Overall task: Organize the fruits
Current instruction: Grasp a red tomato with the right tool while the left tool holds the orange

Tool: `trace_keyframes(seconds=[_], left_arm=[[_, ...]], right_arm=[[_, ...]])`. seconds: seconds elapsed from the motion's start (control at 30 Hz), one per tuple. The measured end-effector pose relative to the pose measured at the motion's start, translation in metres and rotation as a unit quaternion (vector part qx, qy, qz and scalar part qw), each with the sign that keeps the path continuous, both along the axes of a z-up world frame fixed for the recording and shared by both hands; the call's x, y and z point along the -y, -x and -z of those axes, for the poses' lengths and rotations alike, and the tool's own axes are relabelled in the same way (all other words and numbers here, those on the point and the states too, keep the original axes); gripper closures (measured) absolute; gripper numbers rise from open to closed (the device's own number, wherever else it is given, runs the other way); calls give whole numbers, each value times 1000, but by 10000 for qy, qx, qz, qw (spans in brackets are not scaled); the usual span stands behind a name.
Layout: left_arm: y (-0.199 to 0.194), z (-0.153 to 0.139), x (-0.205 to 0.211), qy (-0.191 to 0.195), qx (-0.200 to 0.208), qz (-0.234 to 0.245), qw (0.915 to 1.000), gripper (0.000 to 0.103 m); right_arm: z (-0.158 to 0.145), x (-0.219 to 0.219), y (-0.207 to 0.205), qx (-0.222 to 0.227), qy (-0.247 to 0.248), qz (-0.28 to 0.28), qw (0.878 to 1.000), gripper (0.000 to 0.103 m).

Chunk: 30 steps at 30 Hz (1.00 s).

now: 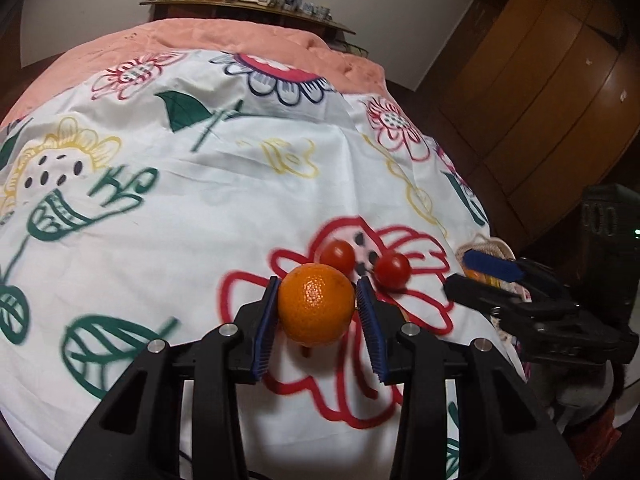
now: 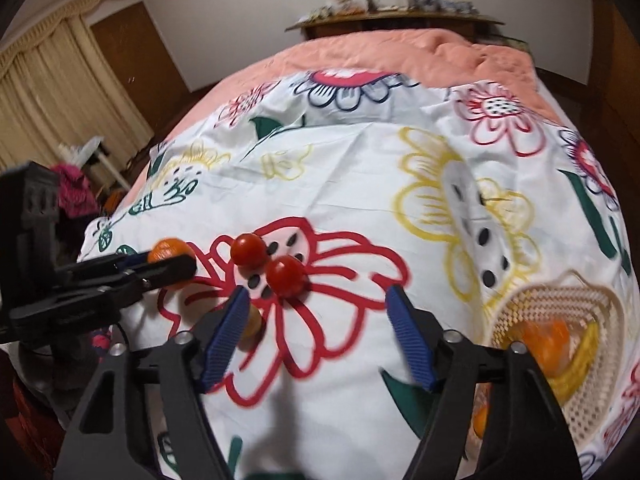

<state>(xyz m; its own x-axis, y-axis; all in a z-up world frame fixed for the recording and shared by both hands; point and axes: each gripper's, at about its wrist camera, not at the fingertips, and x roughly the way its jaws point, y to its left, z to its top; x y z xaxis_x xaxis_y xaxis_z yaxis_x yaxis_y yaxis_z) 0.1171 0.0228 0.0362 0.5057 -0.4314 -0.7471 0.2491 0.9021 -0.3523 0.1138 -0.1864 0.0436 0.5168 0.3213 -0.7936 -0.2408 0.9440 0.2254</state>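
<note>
The left gripper (image 1: 317,305) clamps an orange (image 1: 316,305) between its blue pads, lifted above a white bedsheet (image 1: 224,208) printed with large flowers. Two red tomatoes (image 1: 338,255) lie on the sheet just beyond the orange, one of them (image 1: 393,270) to the right, on a red flower outline. At the right edge, the right gripper (image 1: 490,280) reaches in over a woven basket (image 1: 486,246). A salmon-pink cover (image 1: 224,34) lies farther back, before a cluttered wooden shelf (image 1: 248,4) and wooden wardrobe doors (image 1: 540,72).

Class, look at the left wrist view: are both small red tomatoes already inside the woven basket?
No. Both tomatoes lie on the flowered sheet, outside the basket at its edge.
</note>
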Motion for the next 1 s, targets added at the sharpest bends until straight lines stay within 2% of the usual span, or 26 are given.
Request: trace_keyframes(seconds=[0.1, 0.3, 0.43, 0.67, 1.0], left_arm=[[-5, -1, -8, -97, 81, -113, 9999, 63], [-15, 3, -19, -171, 147, -274, 9994, 63], [-19, 7, -20, -223, 149, -315, 9991, 63], [-23, 13, -22, -178, 80, -353, 9992, 63], [-20, 4, -14, -367, 190, -378, 9984, 63]], right_arm=[[7, -12, -15, -185, 63, -136, 9997, 45], [23, -30, -34, -529, 79, -332, 9980, 51], [28, -40, -40, -608, 230, -437, 9969, 55], [29, -52, -41, -503, 674, -561, 9949, 75], [17, -27, -33, -280, 253, -267, 9989, 75]])
